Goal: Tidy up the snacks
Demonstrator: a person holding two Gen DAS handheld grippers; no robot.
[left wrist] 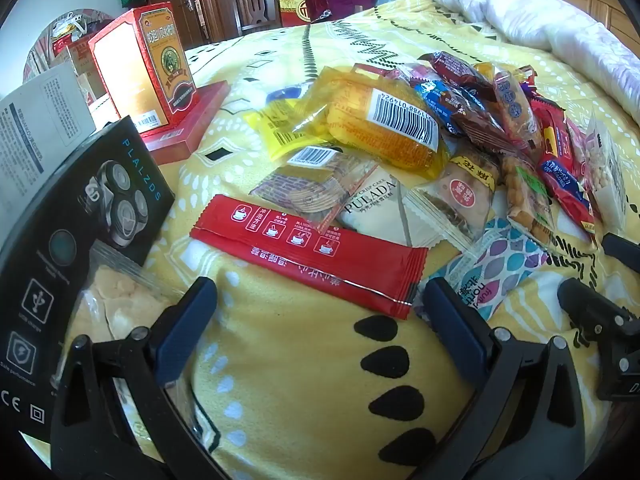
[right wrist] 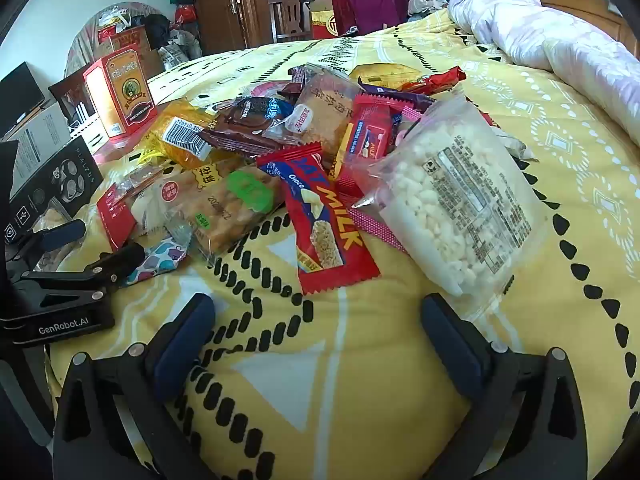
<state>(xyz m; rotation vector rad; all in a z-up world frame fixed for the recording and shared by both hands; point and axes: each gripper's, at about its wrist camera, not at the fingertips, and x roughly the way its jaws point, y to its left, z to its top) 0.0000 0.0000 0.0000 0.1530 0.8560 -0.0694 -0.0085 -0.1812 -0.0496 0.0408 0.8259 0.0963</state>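
**Snack pile on the bed, both grippers low and empty**

The snacks lie in a loose heap on a yellow patterned bedspread (left wrist: 288, 360), with a white quilt (right wrist: 560, 36) bunched at the far right.

The left gripper (left wrist: 320, 300) hangs just above the bedspread with its jaws spread wide and nothing between them. Just beyond its fingertips lies a long red coffee sachet (left wrist: 308, 252), flat and slanting from far left to near right. Behind that sit a PULADA crisp cake pack (left wrist: 370, 200), a yellow corn packet (left wrist: 384, 124) showing its barcode, and a leaf-patterned wrapper (left wrist: 496, 264) beside the right finger. At the left a black shaver box (left wrist: 80, 216) leans, with a clear bag of pale snacks (left wrist: 116, 304) against it, and a red tea box (left wrist: 148, 68) stands upright farther back.

The right gripper (right wrist: 316, 316) is likewise spread and holds nothing (the other gripper shows at its left edge). Just ahead lie a red OAT MILK bar (right wrist: 324, 216) and, touching its right finger, a clear bag of white puffed pieces (right wrist: 460, 200).
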